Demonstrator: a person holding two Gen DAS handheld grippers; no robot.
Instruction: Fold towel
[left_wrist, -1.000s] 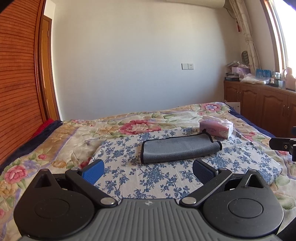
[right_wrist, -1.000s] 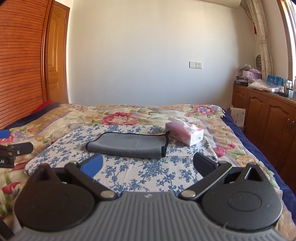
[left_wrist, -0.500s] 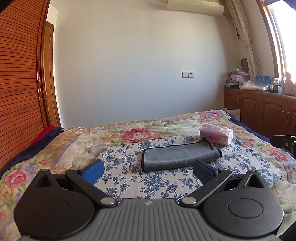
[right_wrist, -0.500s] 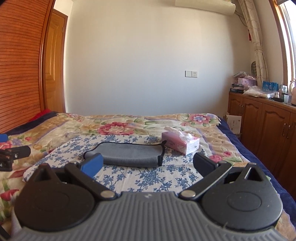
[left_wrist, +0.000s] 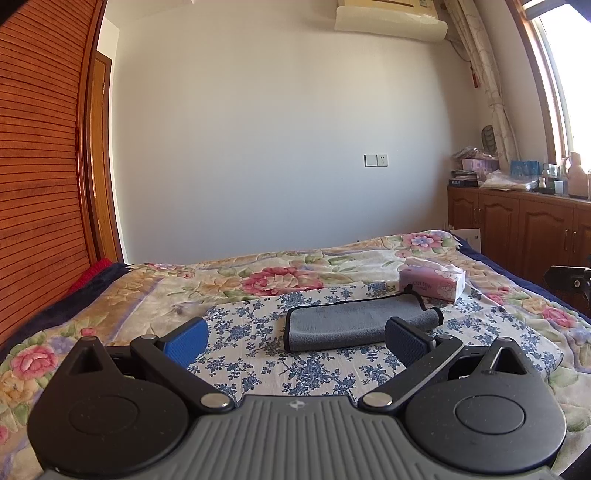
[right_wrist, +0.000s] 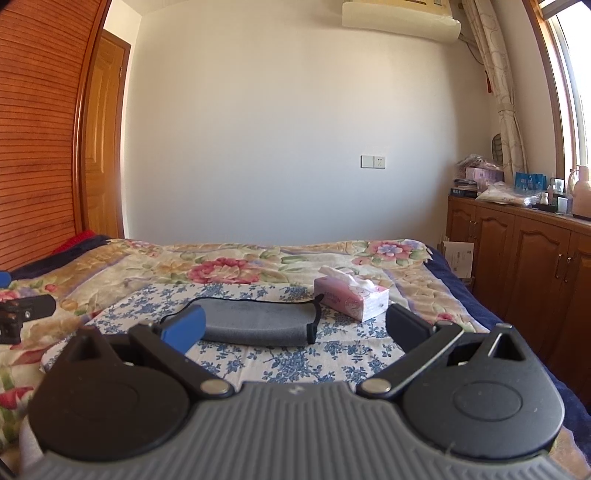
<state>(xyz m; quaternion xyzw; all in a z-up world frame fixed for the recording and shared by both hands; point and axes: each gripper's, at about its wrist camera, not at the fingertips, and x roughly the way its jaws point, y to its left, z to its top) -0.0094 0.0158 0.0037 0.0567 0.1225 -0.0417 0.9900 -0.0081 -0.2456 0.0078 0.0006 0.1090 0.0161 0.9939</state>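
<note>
Lying across the room: bed (left_wrist: 122, 295) under a flowered quilt (right_wrist: 229, 266). Spreading over the quilt: blue-flowered cloth (left_wrist: 258, 332). Resting folded on that cloth: grey towel (left_wrist: 351, 325), dark cord trailing off its right end. Sitting just beyond that end, possibly touching it: pink tissue box (right_wrist: 351, 299). Hovering near the towel, apart from it: left gripper (left_wrist: 293, 341), jaws spread wide, gripping nothing. Hanging likewise: right gripper (right_wrist: 295, 326), jaws wide apart, gripping nothing.
</note>
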